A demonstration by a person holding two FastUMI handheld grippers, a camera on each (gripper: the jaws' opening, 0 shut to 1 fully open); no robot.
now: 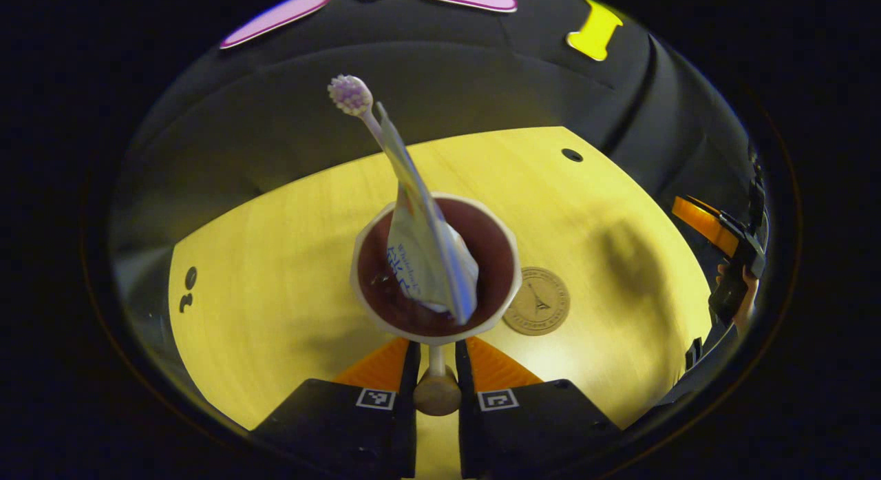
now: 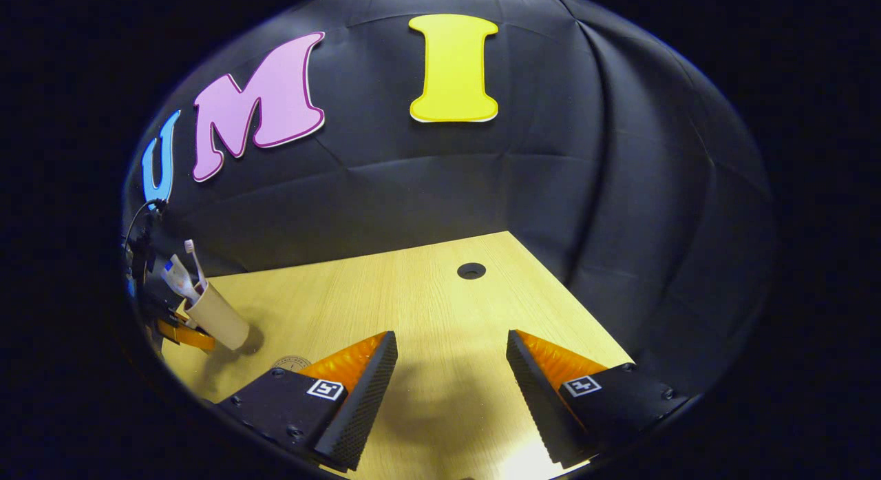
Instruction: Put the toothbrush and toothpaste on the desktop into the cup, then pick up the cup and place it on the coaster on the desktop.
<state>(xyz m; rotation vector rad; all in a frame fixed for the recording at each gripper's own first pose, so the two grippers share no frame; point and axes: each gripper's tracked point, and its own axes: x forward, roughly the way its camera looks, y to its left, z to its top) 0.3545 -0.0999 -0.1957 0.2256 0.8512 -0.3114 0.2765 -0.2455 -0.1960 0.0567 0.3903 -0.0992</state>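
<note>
Cup point(image 1: 435, 270) is seen from above in the left gripper view, cream outside, dark brown inside, with its handle point(image 1: 436, 387) clamped between the two fingers of the left gripper point(image 1: 436, 373), jaws nearly closed on it. Toothpaste point(image 1: 427, 253) is seen standing inside the cup, leaning back, and toothbrush point(image 1: 352, 96) is stood in the cup too, its bristled head up above the rim against the black wall. Coaster point(image 1: 537, 301) is seen flat on the wooden desktop point(image 1: 275, 259), just right of the cup; whether the cup is lifted or resting on the desktop cannot be told from this view. In the right gripper view the cup point(image 2: 215, 316) is seen far left, tilted, toothpaste point(image 2: 176, 277) and toothbrush point(image 2: 194, 259) sticking out of it, the coaster point(image 2: 292, 362) near it on the desktop point(image 2: 440, 308). Right gripper point(image 2: 451, 370) is held with fingers wide apart over bare desktop, nothing between them. A round hole point(image 2: 471, 270) is seen in the desktop farther back.
</note>
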